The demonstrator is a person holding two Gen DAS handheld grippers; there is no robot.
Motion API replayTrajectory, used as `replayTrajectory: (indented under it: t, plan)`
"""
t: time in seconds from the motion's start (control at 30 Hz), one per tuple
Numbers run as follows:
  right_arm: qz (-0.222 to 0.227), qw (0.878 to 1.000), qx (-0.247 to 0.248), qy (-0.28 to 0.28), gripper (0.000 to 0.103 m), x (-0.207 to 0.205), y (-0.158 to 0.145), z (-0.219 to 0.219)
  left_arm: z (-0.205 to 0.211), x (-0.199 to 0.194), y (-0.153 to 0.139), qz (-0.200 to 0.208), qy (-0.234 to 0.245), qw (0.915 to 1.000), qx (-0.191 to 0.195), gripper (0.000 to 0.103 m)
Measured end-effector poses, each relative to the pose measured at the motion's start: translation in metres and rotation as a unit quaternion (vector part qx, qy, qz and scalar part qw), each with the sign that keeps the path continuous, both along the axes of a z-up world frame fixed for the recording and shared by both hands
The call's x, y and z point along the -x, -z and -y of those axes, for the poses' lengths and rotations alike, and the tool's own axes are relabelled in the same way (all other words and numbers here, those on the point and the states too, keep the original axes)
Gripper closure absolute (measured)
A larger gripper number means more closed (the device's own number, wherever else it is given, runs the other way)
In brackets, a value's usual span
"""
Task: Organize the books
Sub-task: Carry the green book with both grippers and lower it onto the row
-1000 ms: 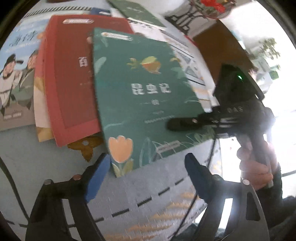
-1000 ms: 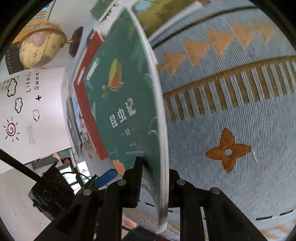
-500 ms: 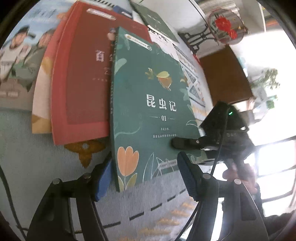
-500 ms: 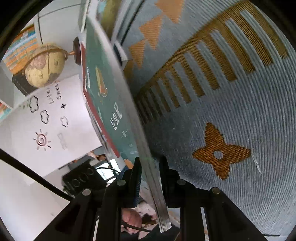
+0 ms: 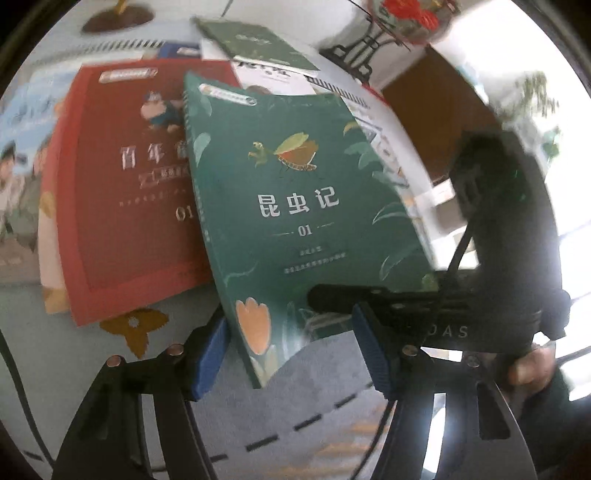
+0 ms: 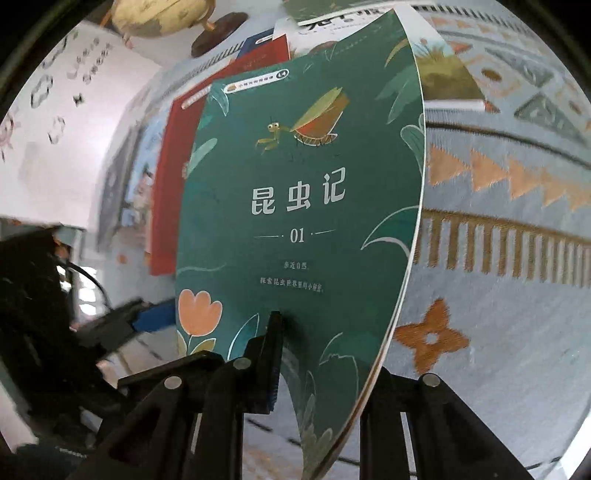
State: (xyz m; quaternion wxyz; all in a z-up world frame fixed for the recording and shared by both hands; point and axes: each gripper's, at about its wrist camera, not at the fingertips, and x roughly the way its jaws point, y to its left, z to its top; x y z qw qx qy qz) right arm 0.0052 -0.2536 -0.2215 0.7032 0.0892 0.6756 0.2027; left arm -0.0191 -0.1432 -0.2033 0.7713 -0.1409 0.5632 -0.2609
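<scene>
A dark green paperback with a cartoon insect and an orange tulip on its cover [image 6: 295,206] is lifted off a pale blue woven rug with orange triangles and star motifs [image 6: 498,280], its lower edge clamped between the nearly closed fingers of the right gripper [image 6: 321,354], which pinch it from front and back. The left gripper [image 5: 291,354] points steeply down at the book's lower corner, its blue-padded fingers [image 5: 208,350] closing with the corner between them, though the pads are not yet pressing on it. Behind the green book a red paperback with white lettering [image 5: 122,206] lies on the rug, partly overlapping a pale illustrated book [image 5: 22,177] at the far left; a smaller dark green booklet [image 5: 258,44] and white printed sheets lie further back. The left wrist view alone shows a hand [image 5: 532,365] gripping the right gripper's black handle and a red ornament on a dark stand [image 5: 399,18]. The right wrist view alone shows a yellowed globe on a brown base [image 6: 159,14] and a white wall with doodles.
</scene>
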Motion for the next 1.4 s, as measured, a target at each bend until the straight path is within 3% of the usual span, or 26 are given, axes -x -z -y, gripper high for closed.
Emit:
replayTrajectory:
  t: [0.1, 0.27, 0.47, 0.77, 1.17, 1.4]
  plan:
    - [0.049, 0.998, 0.022, -0.026, 0.085, 0.002, -0.015, -0.006, 0.002, 0.003, -0.005, 0.019, 0.011, 0.9998, 0.001, 0.041]
    - [0.17, 0.976, 0.086, -0.103, 0.085, 0.021, -0.051, -0.023, 0.003, 0.002, -0.018, 0.034, 0.004, 0.9994, 0.006, 0.041]
    - [0.247, 0.954, 0.104, -0.137, 0.085, 0.03, -0.085, -0.039, -0.011, 0.006, -0.037, 0.054, -0.005, 0.9984, 0.014, 0.041]
    - [0.288, 0.938, 0.077, -0.178, 0.085, 0.022, -0.106, -0.111, -0.07, 0.014, -0.061, 0.077, -0.066, 0.9949, 0.001, 0.041]
    - [0.344, 0.911, 0.026, -0.226, 0.085, 0.024, -0.134, -0.268, -0.216, 0.041, -0.094, 0.12, -0.146, 0.9816, -0.026, 0.041]
    - [0.348, 0.916, -0.016, -0.199, 0.085, -0.003, -0.13, -0.347, -0.305, 0.024, -0.101, 0.145, -0.152, 0.9758, -0.06, 0.041]
